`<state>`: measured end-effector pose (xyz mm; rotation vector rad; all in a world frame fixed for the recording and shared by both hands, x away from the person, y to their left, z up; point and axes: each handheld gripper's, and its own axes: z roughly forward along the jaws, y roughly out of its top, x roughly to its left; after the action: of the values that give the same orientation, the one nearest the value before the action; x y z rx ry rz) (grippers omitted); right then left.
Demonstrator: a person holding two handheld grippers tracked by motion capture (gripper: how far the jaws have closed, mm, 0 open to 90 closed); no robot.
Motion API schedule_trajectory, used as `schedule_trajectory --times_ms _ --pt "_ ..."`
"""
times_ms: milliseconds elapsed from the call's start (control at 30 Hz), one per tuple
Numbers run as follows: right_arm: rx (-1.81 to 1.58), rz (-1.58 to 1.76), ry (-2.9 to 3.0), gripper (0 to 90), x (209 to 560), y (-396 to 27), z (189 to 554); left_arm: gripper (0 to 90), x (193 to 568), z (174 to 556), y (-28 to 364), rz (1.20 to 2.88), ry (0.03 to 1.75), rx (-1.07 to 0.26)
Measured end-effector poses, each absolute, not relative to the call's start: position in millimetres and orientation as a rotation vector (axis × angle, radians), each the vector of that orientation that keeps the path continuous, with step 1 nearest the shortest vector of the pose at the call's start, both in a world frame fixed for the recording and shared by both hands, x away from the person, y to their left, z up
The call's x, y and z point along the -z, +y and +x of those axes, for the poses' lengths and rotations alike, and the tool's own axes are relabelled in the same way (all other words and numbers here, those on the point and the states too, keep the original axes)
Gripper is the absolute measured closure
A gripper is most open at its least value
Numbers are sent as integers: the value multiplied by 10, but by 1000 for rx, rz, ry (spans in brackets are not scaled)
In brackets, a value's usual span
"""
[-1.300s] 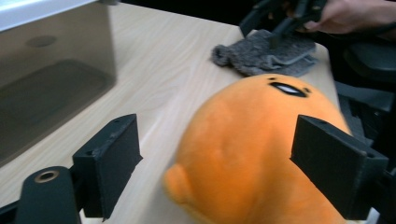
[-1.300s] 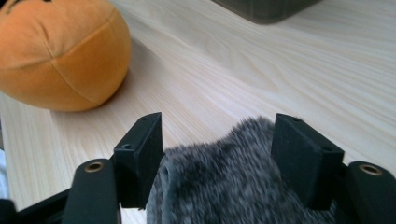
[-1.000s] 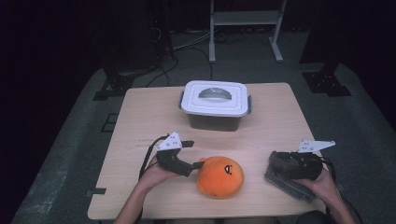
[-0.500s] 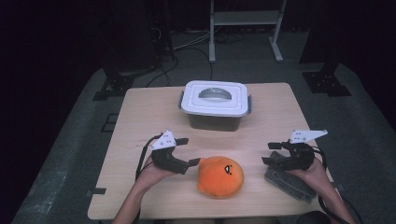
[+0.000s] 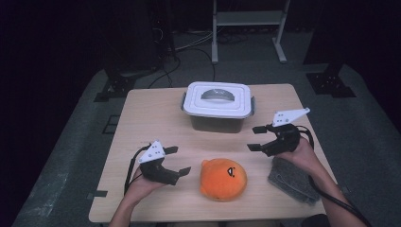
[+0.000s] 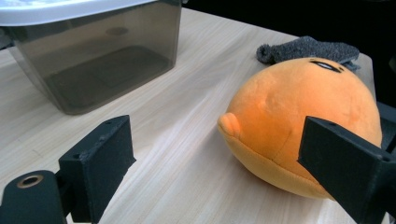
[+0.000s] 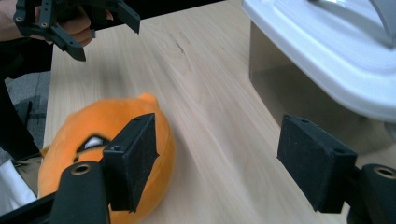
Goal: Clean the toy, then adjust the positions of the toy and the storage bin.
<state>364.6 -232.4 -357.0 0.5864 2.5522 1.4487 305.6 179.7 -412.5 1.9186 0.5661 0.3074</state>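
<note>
Both grippers sit with their jaws spread and nothing between the pads. On the high view, my left gripper [image 5: 178,161] rests low over the table [image 5: 142,118] near its front edge, jaws pointing toward the orange plush toy [image 5: 223,179], which lies just beside it on the wood — close, but not touching. In the left gripper view the plush toy [image 6: 303,126] is ahead of the jaws and off toward the right-hand one, its lower edge flat on the tabletop.

My right gripper [image 5: 257,138] is held up off the table on the far side of the toy, between it and the lidded plastic container [image 5: 218,106] — apart from both. From the right gripper view, the toy [image 7: 88,149] lies partly behind the left-hand jaw and the container [image 7: 327,70] stands past the other. A grey cloth [image 5: 291,179] lies under my right forearm, beside the toy.
</note>
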Motion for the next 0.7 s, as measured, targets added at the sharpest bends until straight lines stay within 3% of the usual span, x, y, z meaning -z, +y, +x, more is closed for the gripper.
schedule_trajectory --times_ms 700 --pt "-1454 469 2576 270 3151 -1845 4130 93 4141 3074 1792 1930 547 -297"
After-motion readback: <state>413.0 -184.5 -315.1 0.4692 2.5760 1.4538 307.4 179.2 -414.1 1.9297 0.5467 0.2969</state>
